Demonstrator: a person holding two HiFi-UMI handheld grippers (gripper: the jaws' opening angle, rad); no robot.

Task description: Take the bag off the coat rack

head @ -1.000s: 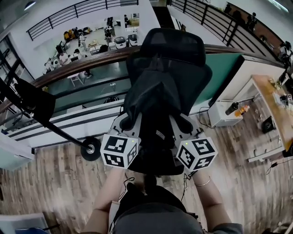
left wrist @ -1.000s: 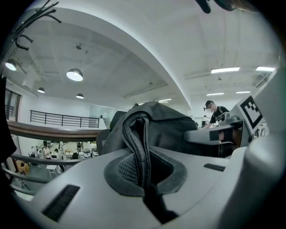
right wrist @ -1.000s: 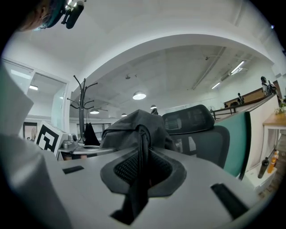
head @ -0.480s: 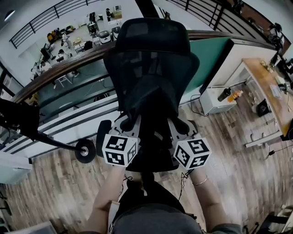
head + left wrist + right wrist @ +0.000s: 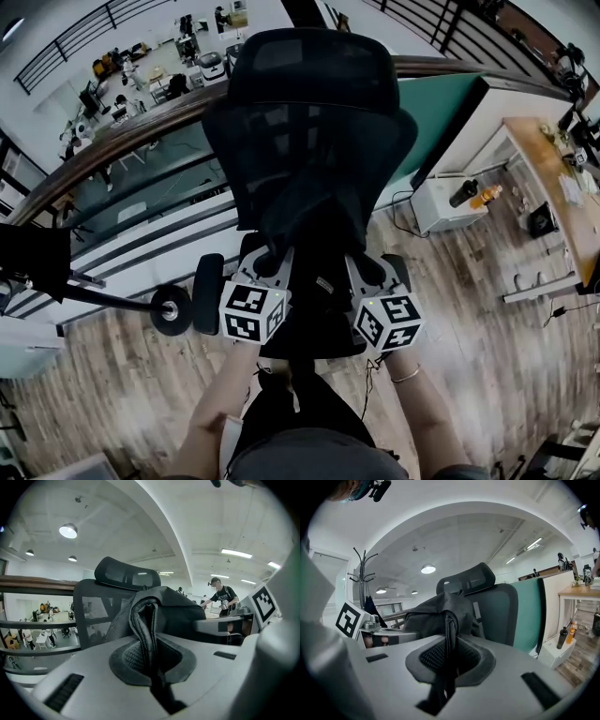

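Note:
I hold a black bag (image 5: pixel 302 223) between both grippers, low in front of the backrest of a black mesh office chair (image 5: pixel 309 112). My left gripper (image 5: pixel 269 269) is shut on a fold of the bag's zipped edge (image 5: pixel 146 620). My right gripper (image 5: pixel 359 274) is shut on a black strap of the bag (image 5: pixel 449 620). The bag's bulk (image 5: pixel 433 606) bulges just beyond both sets of jaws. The coat rack (image 5: pixel 361 573) stands apart to the left; its pole and round base (image 5: pixel 172 309) lie left of the chair. The bag is off its hooks.
Behind the chair runs a wooden-topped railing (image 5: pixel 122 141) over a lower floor. At the right are a teal partition (image 5: pixel 436 112), a small white unit with bottles (image 5: pixel 464 202) and a wooden desk (image 5: pixel 553 178). A person (image 5: pixel 224 597) stands far off. The floor is wood plank (image 5: pixel 103 375).
Both grippers have come down with the bag toward the chair seat, keeping their grip. The chair has grown larger in the head view, and the coat rack base has slid toward the left.

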